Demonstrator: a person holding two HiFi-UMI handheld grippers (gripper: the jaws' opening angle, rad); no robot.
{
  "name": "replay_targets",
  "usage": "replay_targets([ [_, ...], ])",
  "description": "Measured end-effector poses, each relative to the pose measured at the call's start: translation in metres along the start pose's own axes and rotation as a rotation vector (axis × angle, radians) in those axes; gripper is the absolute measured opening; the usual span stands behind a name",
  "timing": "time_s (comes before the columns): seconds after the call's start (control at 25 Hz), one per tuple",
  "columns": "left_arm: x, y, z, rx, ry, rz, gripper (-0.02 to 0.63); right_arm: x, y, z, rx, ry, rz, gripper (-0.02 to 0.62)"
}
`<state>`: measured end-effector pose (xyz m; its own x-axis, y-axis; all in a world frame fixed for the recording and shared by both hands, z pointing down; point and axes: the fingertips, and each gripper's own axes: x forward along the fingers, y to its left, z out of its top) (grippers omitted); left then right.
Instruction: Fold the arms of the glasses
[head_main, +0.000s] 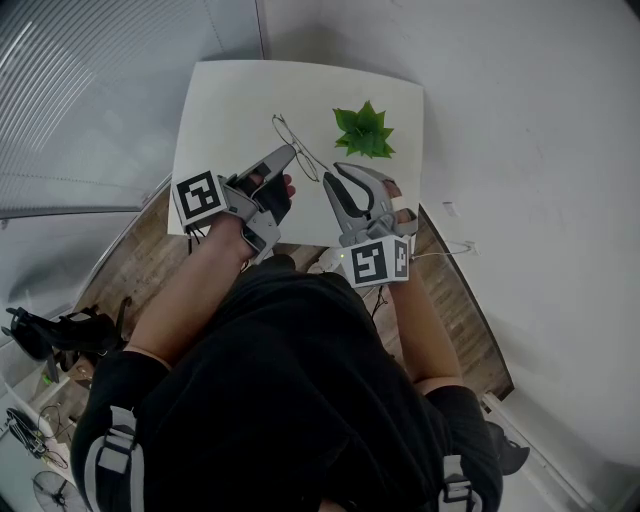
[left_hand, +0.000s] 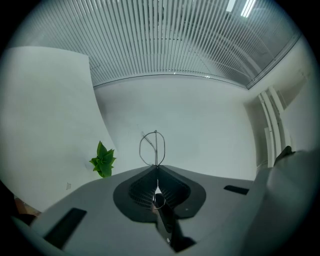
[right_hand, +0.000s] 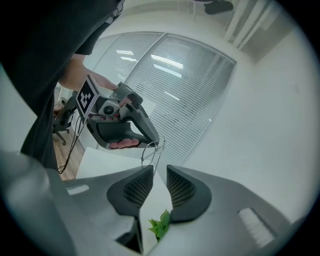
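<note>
**Item: glasses (head_main: 298, 150), thin wire frame.** Held off the white table (head_main: 220, 100), pinched in the left gripper (head_main: 288, 153). One lens ring stands just past the jaw tips.

**Step in hand (judged):** swing a free arm in against the lenses.
- The left clamp acts as the anchor and is best kept motionless.
- The right gripper (head_main: 336, 176) should catch the arm near its far end and sweep it round the hinge.
- Use light force only; wire this fine would likely bend or slip out before it resists.

**Pose, left:** gripper points level across the table, with its pads closed tight on the wire (left_hand: 156, 145).

**Pose, right:** tipped slightly downward, just beside the frame on its right. Its jaws are parted and nothing lies between them.

**Also present:** a small green plant (head_main: 364, 131) on the table beyond, clear of the work.
</note>
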<state>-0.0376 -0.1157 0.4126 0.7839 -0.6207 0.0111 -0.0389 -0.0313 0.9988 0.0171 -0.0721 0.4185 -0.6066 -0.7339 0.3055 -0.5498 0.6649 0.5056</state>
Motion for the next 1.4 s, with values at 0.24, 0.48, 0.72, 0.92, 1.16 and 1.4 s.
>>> replay_targets([
  [0.24,-0.002,0.003,0.002,-0.006,-0.009,0.003,0.012,-0.010,-0.007,0.005,0.055,-0.040,-0.014,0.097],
  [0.48,-0.004,0.003,0.003,-0.007,-0.021,-0.021,0.012,-0.020,-0.027,0.018,0.215,-0.150,-0.051,0.043],
  [0.72,-0.006,-0.002,-0.008,0.002,-0.020,-0.073,0.012,-0.035,-0.048,0.012,0.497,-0.238,-0.093,0.012],
  [0.92,-0.008,-0.001,-0.016,0.006,-0.004,-0.095,0.012,-0.039,-0.051,0.009,0.555,-0.257,-0.106,0.011],
  [1.16,-0.007,-0.004,-0.027,0.012,0.031,-0.135,0.012,-0.039,-0.045,0.008,0.566,-0.259,-0.101,0.011],
  [1.4,-0.005,-0.007,-0.032,0.009,0.051,-0.165,0.012,-0.039,-0.048,0.006,0.575,-0.260,-0.101,0.011],
])
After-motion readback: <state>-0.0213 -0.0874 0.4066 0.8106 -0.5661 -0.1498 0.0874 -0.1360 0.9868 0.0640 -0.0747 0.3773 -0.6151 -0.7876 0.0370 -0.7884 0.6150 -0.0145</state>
